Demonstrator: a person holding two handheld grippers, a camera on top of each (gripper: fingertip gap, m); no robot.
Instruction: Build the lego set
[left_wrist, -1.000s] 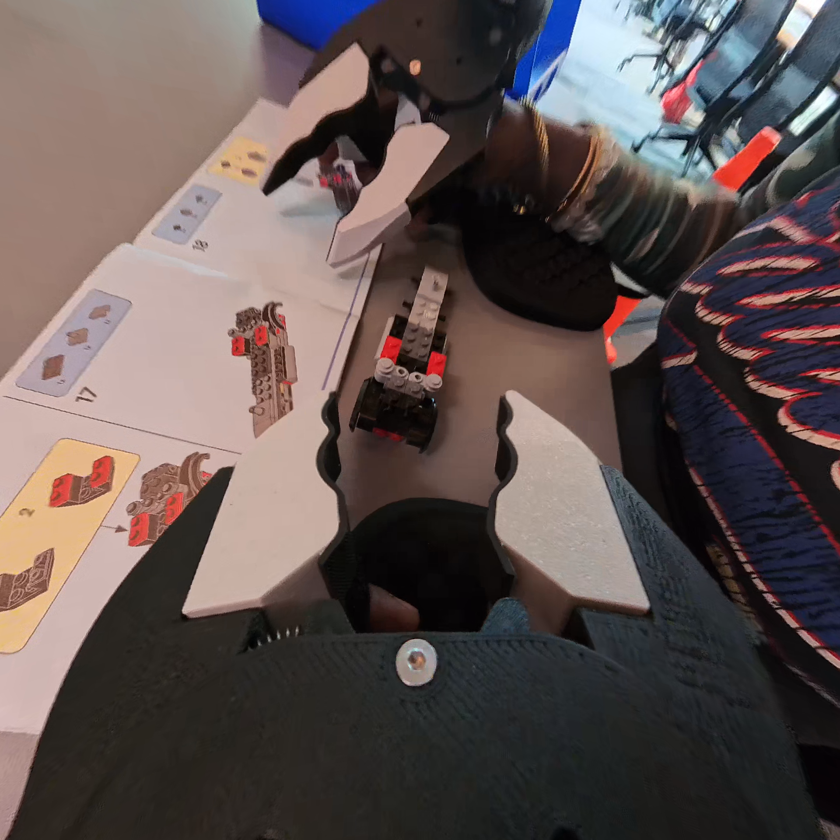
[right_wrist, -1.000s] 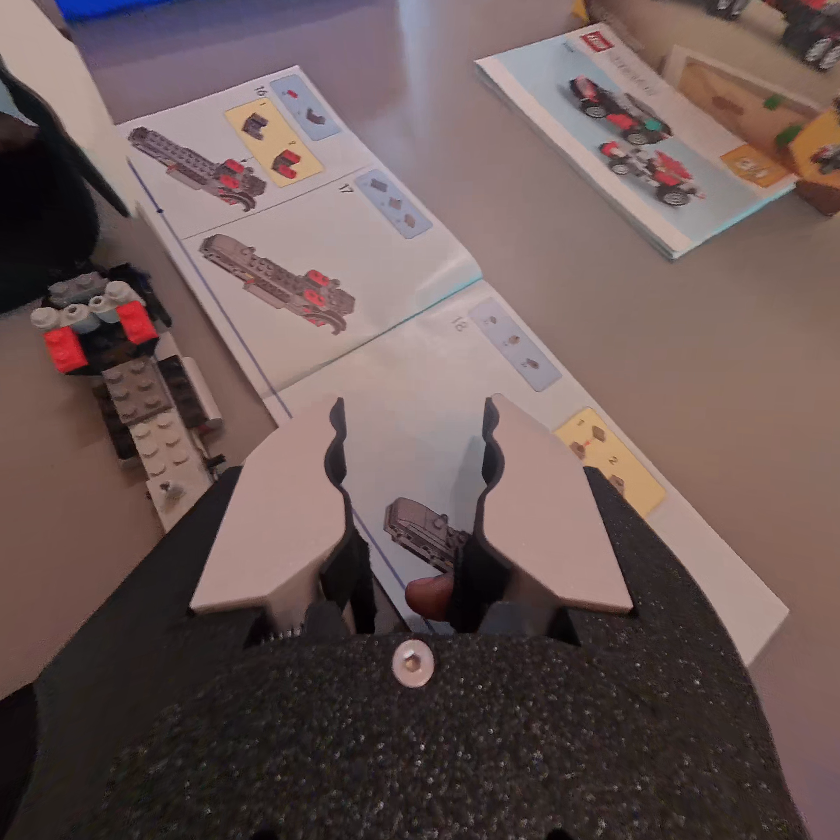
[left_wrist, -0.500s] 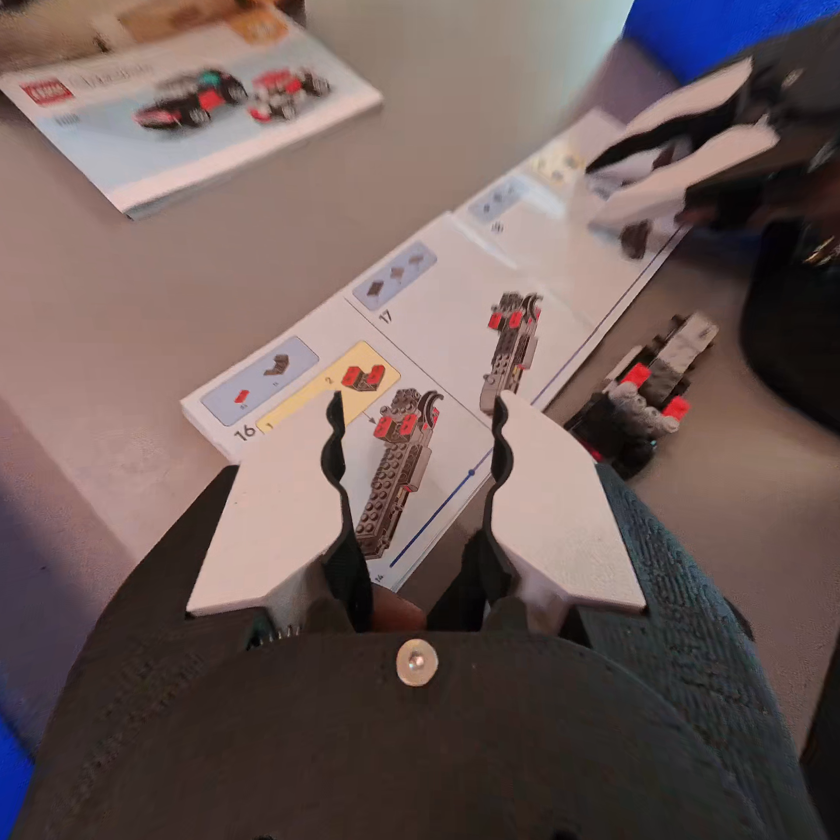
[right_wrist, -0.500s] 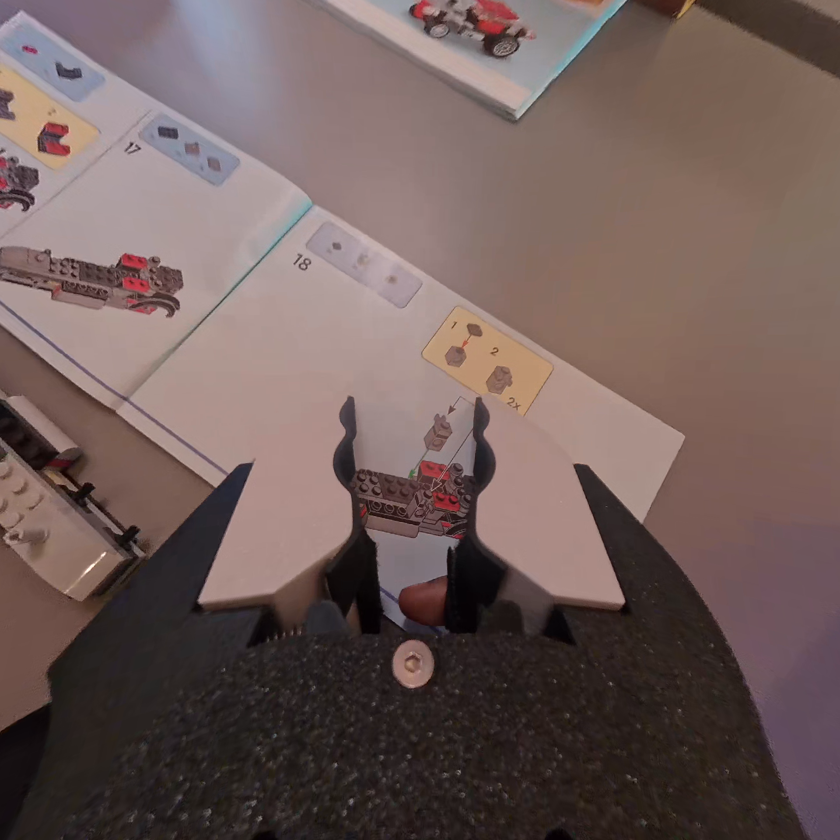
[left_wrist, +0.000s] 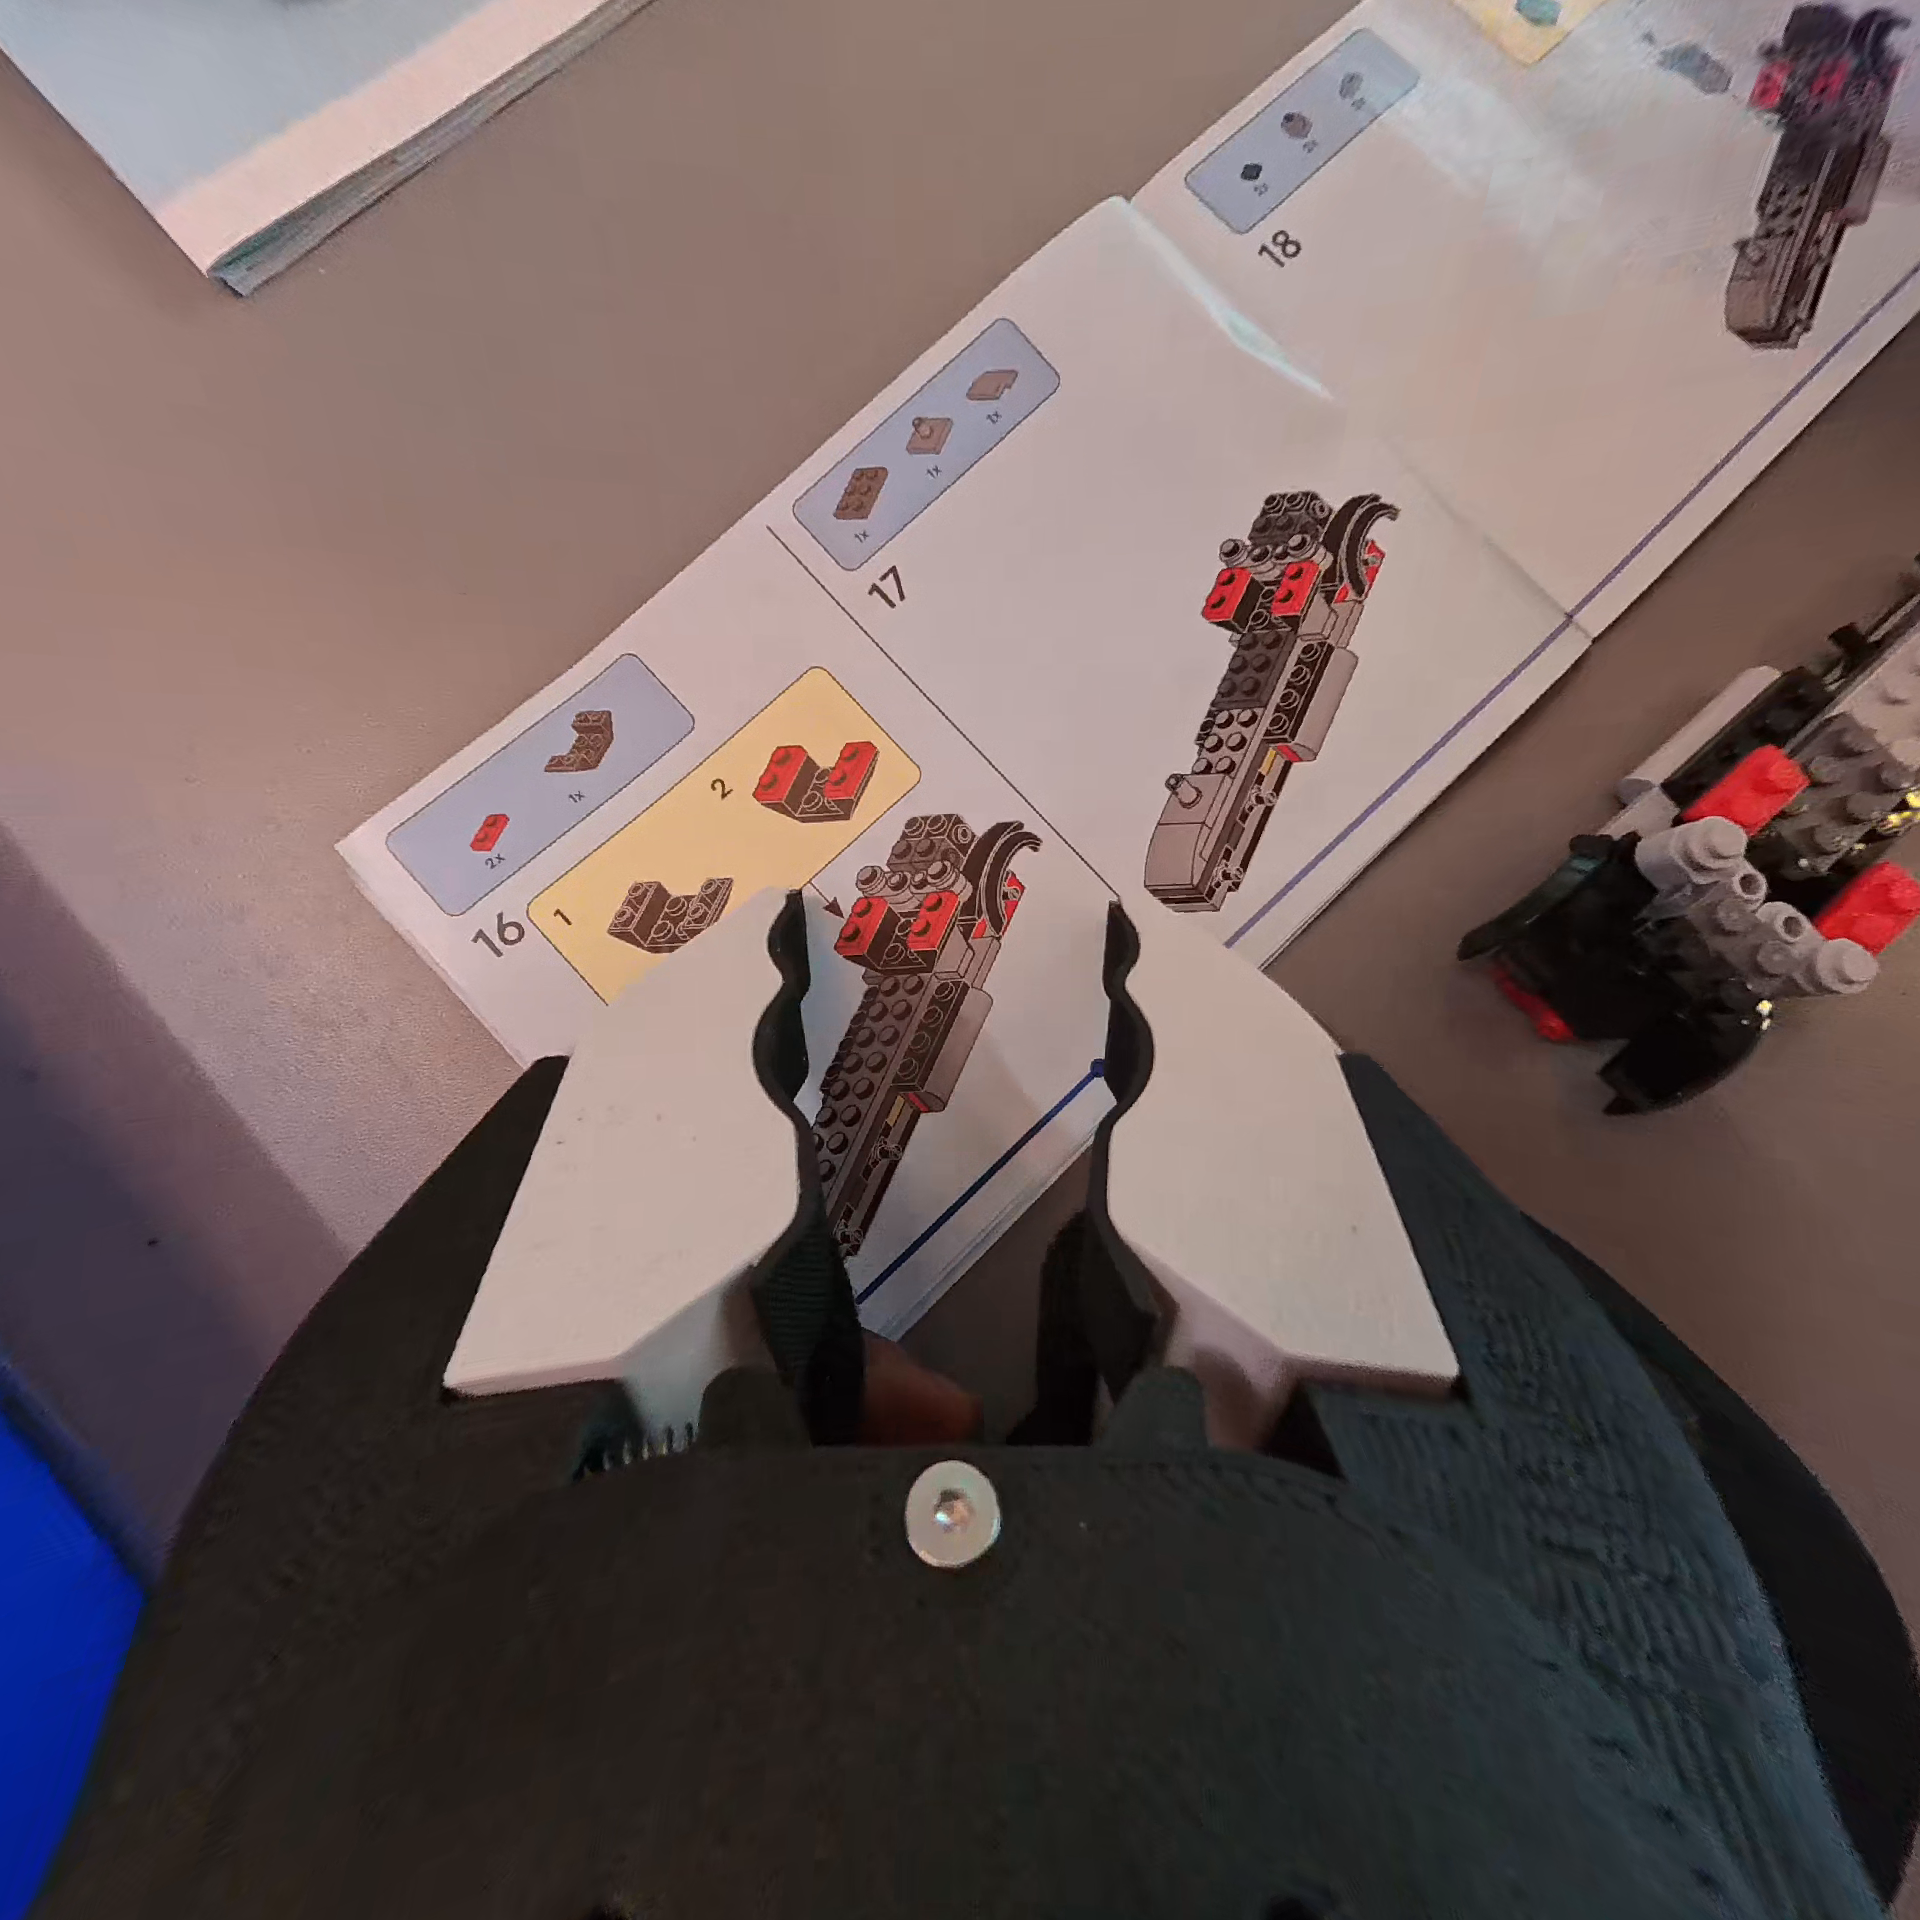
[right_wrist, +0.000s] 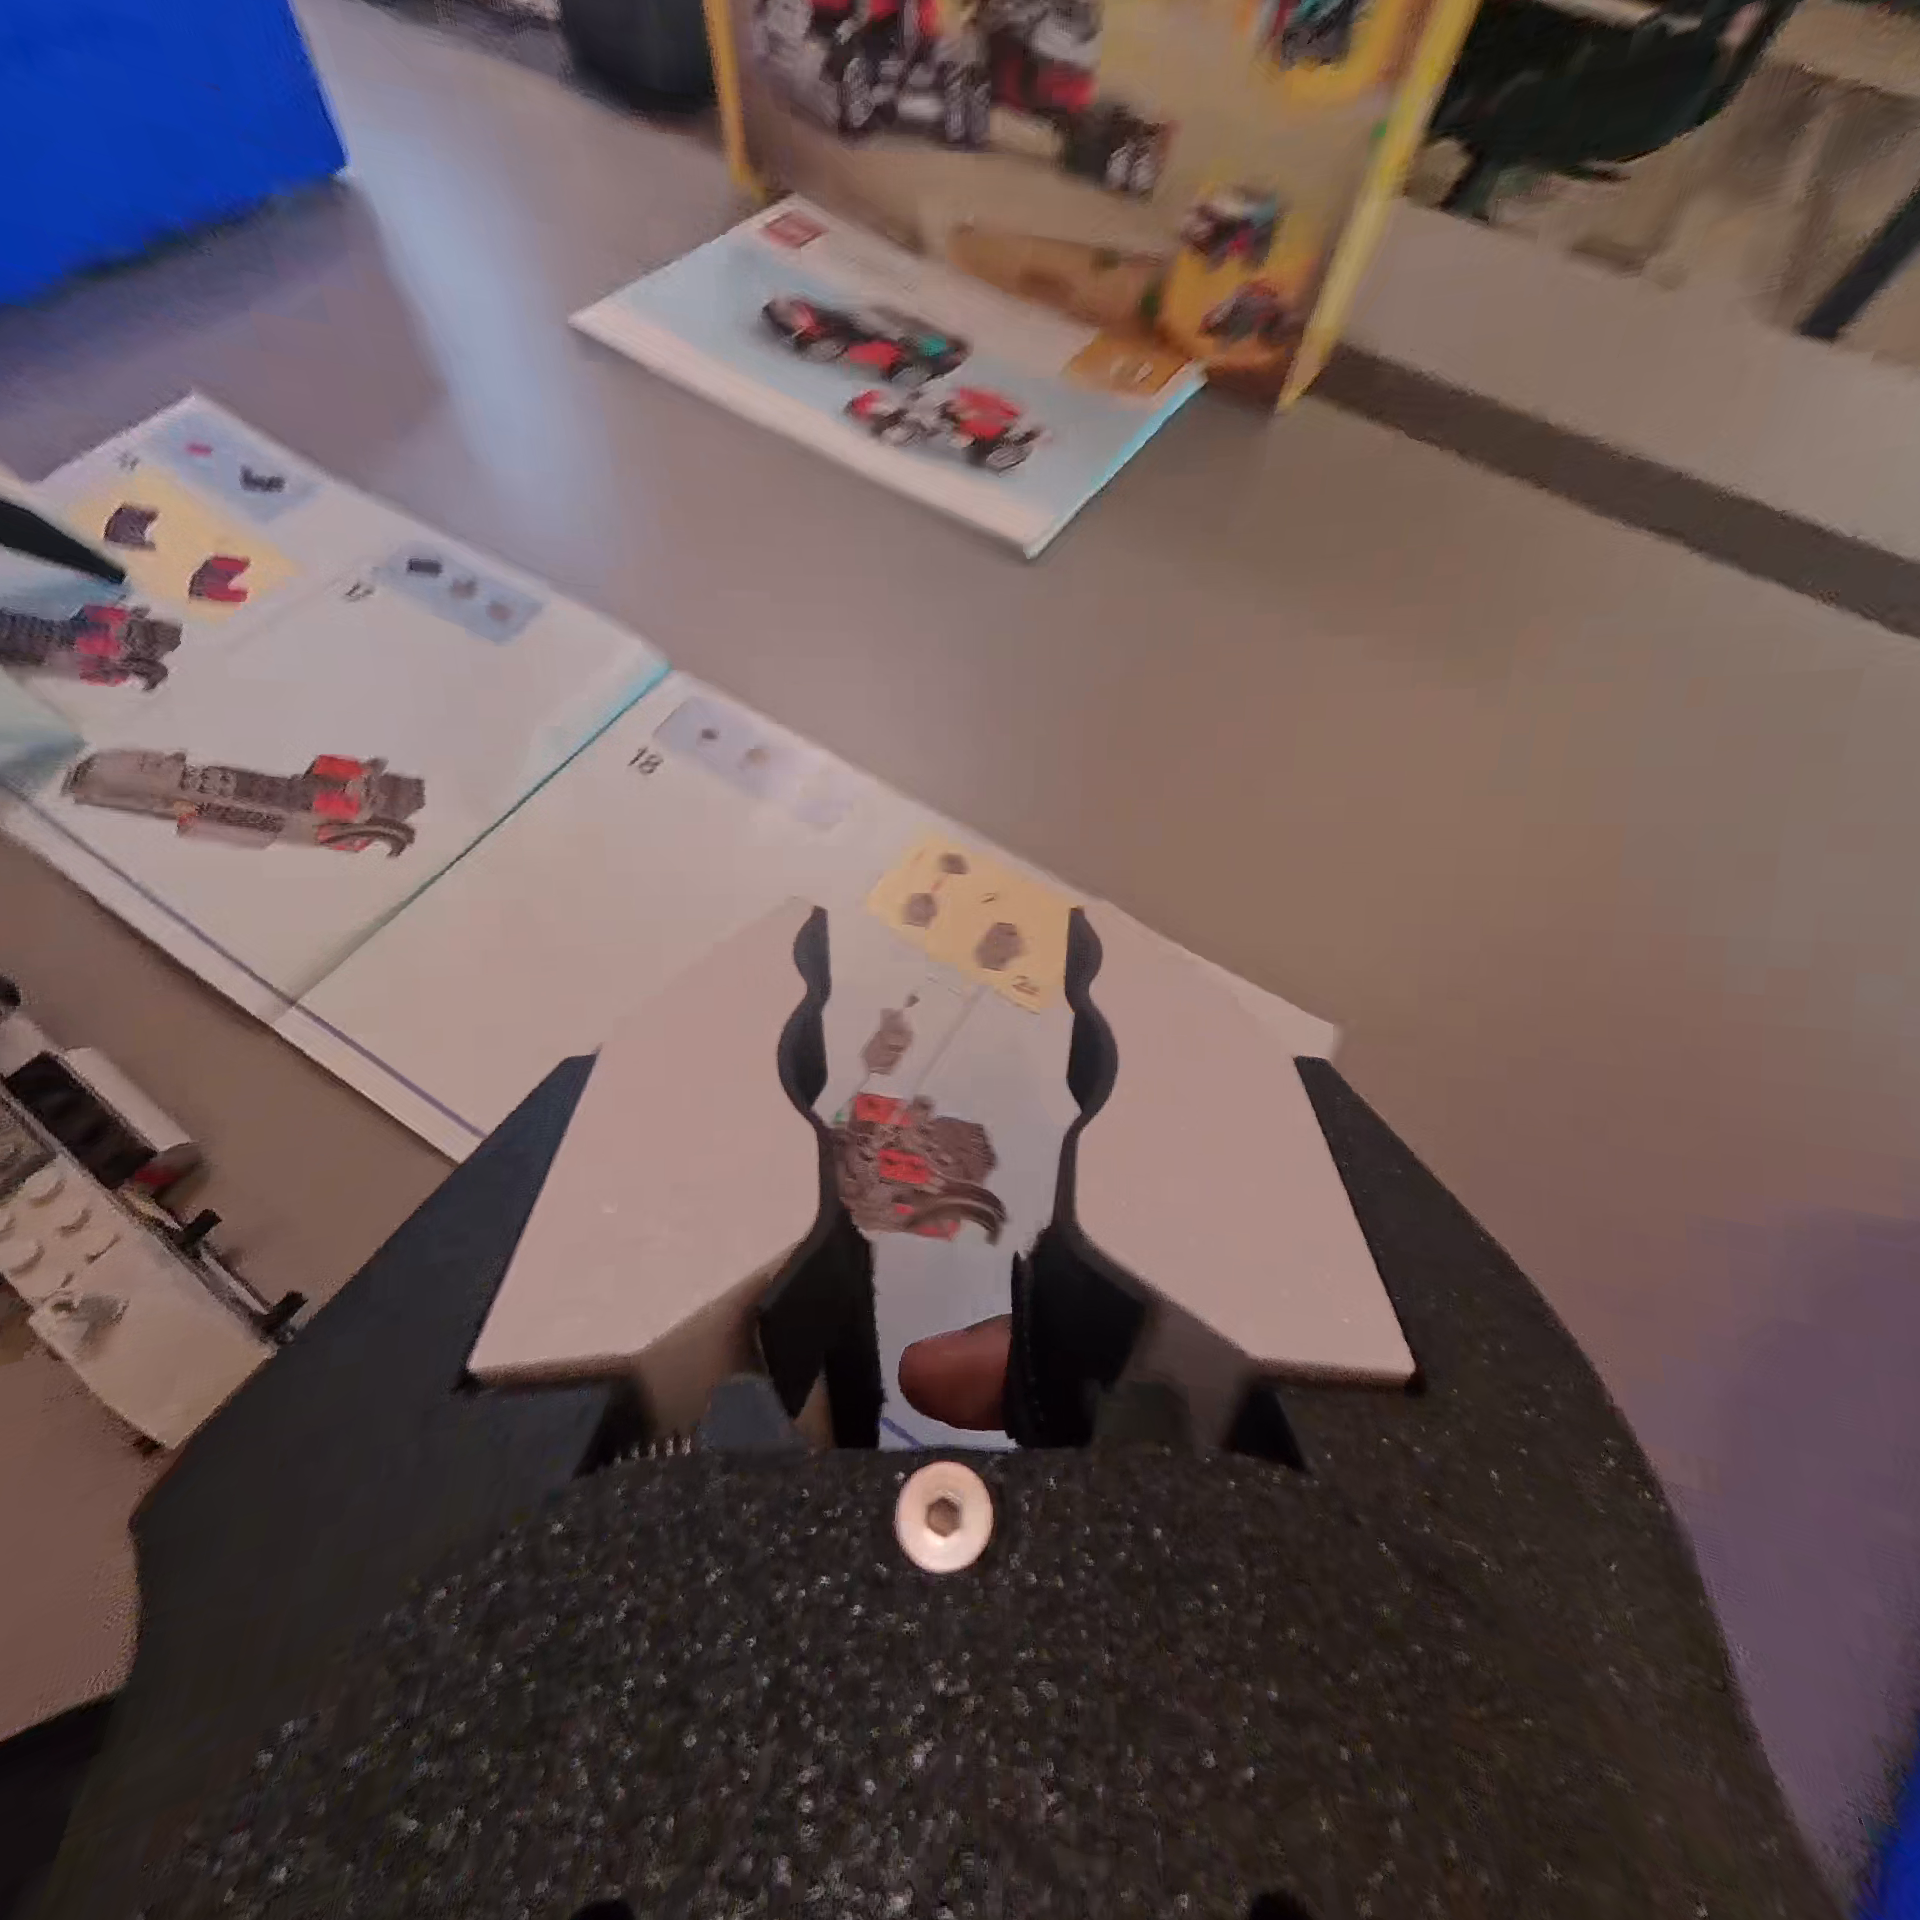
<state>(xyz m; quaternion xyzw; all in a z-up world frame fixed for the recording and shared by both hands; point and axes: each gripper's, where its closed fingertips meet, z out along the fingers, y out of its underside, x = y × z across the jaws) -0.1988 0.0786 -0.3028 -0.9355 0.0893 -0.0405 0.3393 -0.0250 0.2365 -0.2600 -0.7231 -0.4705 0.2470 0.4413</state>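
A part-built lego model (left_wrist: 1725, 894) of black, grey and red bricks lies on the grey table at the right edge of the left wrist view; its white and grey end (right_wrist: 94, 1247) shows at the left edge of the right wrist view. An open instruction booklet (left_wrist: 1091, 644) lies beside it and also shows in the right wrist view (right_wrist: 582, 914). My left gripper (left_wrist: 951, 914) is open and empty above the booklet's near page. My right gripper (right_wrist: 945, 925) is open and empty above the booklet's far page.
A second, closed booklet (right_wrist: 894, 384) lies farther back, its corner showing in the left wrist view (left_wrist: 312, 135). The lego box (right_wrist: 1060, 156) stands behind it. A blue bin (right_wrist: 156, 125) stands at the back left. Bare grey table (right_wrist: 1455, 831) lies right of the booklets.
My left gripper swung left from the model to over the booklet's near page. My right gripper moved along the booklet and tilted up, bringing the box into view. Both stayed open.
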